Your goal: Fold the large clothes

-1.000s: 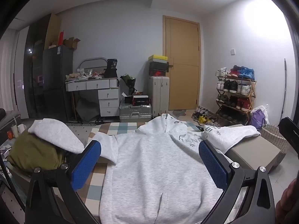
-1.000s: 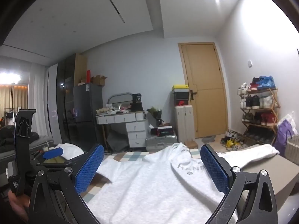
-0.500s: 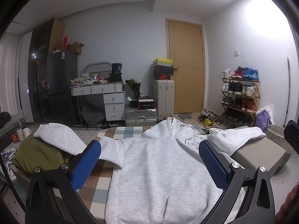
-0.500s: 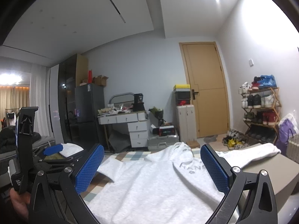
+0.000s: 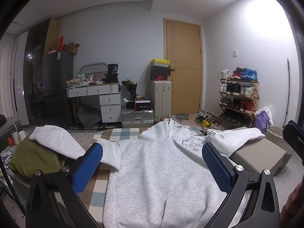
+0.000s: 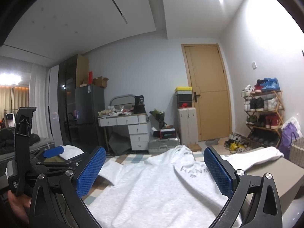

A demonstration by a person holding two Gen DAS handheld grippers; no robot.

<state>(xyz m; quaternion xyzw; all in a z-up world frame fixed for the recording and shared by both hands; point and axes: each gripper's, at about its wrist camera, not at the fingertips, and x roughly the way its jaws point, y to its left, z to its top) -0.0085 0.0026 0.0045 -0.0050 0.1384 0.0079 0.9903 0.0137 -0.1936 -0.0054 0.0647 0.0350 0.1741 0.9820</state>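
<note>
Change: our left claw [image 5: 152,163] and our right claw [image 6: 154,168] have lifted a little since a moment ago, so we see more of the room and a bit less of the hoodie. Nothing on the bed has moved.
Meaning: we think no fold has started yet. We are only getting ready and looking the job over.
Claws: both are wide open, with nothing between the blue pads [image 5: 87,168].
Hoodie: the big grey hoodie [image 5: 161,172] lies flat, chest side up, with its hood [image 5: 167,129] pointing away from us.
Sleeves: the left sleeve [image 5: 57,138] hangs over a green bundle [image 5: 32,157]. The right sleeve [image 5: 235,136] rests on a grey box [image 5: 260,155].
Next: we guess a sleeve needs to come in over the chest first, because both stick out past the bed.
Surface: a checked blanket [image 5: 98,186] in tan, white and blue lies under the hoodie.
Room: at the back are a wooden door [image 5: 184,66], a white desk with drawers [image 5: 102,96], a dark fridge [image 5: 55,89], two suitcases [image 5: 137,116] and a shoe rack [image 5: 238,96].
Person: we see a bit of a hand [image 6: 17,207] holding the left claw in the right camera.
</note>
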